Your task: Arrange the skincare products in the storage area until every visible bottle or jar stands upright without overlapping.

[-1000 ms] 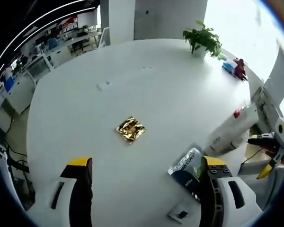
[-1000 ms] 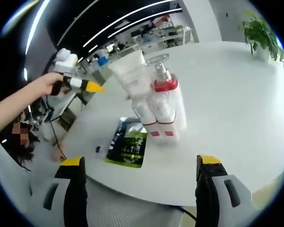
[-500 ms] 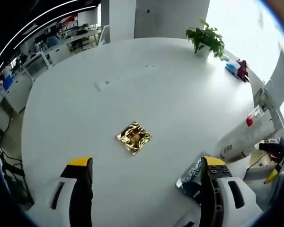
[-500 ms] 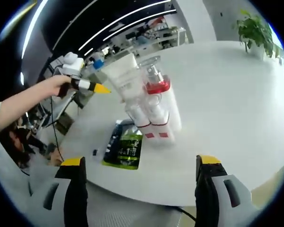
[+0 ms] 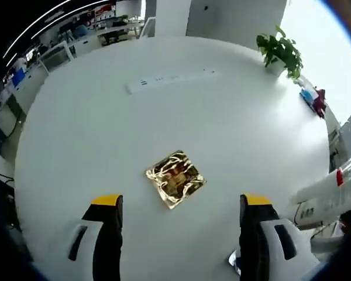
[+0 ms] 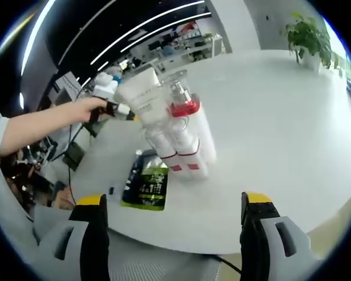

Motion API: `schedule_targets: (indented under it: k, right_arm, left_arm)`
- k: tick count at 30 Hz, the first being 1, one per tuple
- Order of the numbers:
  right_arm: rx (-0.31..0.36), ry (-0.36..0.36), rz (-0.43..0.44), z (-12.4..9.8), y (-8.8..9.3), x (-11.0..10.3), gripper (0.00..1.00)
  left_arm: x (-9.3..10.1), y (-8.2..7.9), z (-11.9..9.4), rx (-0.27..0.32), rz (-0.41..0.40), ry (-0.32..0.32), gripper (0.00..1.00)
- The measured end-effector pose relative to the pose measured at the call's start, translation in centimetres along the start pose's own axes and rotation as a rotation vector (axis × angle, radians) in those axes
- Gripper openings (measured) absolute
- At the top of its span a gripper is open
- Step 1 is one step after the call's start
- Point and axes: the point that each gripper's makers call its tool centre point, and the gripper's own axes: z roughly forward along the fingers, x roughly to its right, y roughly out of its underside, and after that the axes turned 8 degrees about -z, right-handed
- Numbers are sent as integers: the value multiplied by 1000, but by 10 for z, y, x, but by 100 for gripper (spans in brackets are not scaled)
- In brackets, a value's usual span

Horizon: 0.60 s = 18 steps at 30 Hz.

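Both claws wide, empty. Left claw (image 5: 178, 213) above gold sachet (image 5: 175, 179) on worktop (image 5: 93, 123). Bottles (image 6: 178, 140) clustered, possibly touching; a careless nudge topples them.

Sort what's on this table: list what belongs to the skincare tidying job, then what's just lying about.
Belongs to the job:
- pump bottle with red collar
- white tube
- small red-banded bottles

Just lying about:
- gold foil packet
- green and black sachet
- potted plant
- white power strip
- red and blue items at the table's far edge
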Motion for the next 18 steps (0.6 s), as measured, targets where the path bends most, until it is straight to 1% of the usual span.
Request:
schedule_targets:
  k: [6,8,9,11,14,17,18]
  right_arm:
    - [-8,-1,10,2,2,1,94]
    - [-3,2,-3,2,0,0,94]
    - [-1,2,-13,2,0,-1,94]
    - [-2,1,-23,2,0,-2,94]
    - [-6,0,-24,3,1,-1,94]
    - [-3,0,-14,2,0,-1,94]
    - [-3,1,-14,2,0,0,94]
  left_arm:
    - [-2,-8,12,42,-63,-66,78]
    - [0,-7,14,46,-72,-74,75]
    - [0,-5,16,39,-85,-89,74]
    - [3,-4,18,45,-100,-105,74]
    - [7,-5,16,77,-108,-149,71]
    - [14,-5,19,89,-108,-150,66]
    - [15,-4,20,92,-105,-161,66]
